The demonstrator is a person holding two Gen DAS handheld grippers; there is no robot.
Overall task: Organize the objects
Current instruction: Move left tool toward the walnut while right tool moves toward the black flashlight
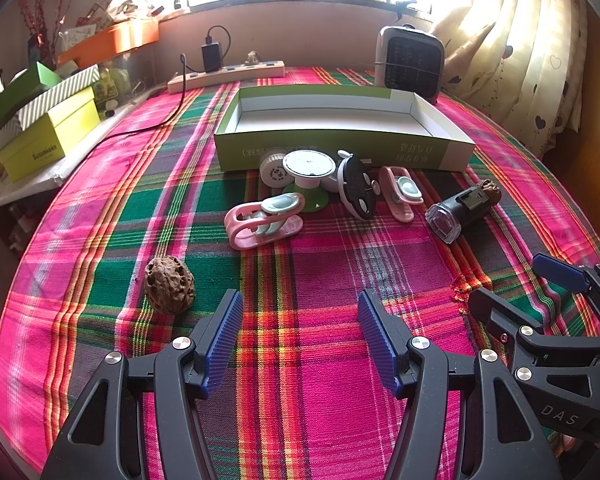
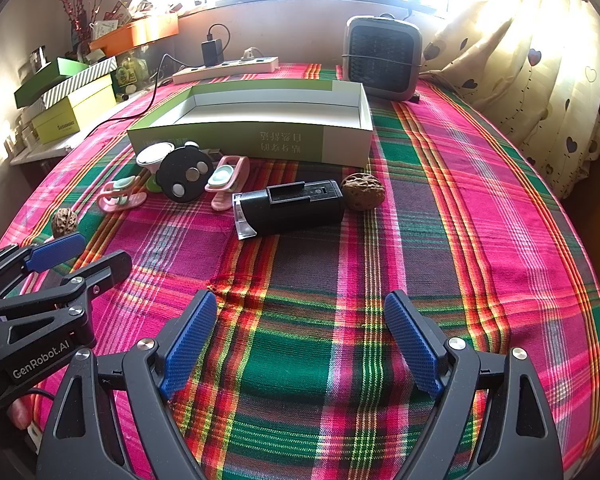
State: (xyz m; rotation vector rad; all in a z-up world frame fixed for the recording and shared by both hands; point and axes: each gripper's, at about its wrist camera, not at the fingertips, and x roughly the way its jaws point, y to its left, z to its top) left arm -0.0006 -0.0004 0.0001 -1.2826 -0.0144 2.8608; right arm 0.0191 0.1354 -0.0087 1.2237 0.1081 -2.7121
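A green and white open box (image 1: pixel 340 148) (image 2: pixel 256 140) lies on the plaid tablecloth, nothing inside that I can see. In front of it lie two pink clips (image 1: pixel 264 220) (image 1: pixel 400 192), a black round gadget (image 1: pixel 356 188) (image 2: pixel 184 178), a white disc on a green base (image 1: pixel 309 172), a black cylinder (image 1: pixel 460 212) (image 2: pixel 292 208) and two walnuts (image 1: pixel 170 284) (image 2: pixel 362 191). My left gripper (image 1: pixel 300 340) is open and empty, just right of the near walnut. My right gripper (image 2: pixel 300 344) is open and empty, below the black cylinder.
A small heater (image 1: pixel 410 62) (image 2: pixel 384 58) and a power strip (image 1: pixel 226 74) (image 2: pixel 226 68) stand behind the box. Stacked boxes (image 1: pixel 40 120) sit on a shelf at the left. A curtain (image 2: pixel 540 80) hangs at the right.
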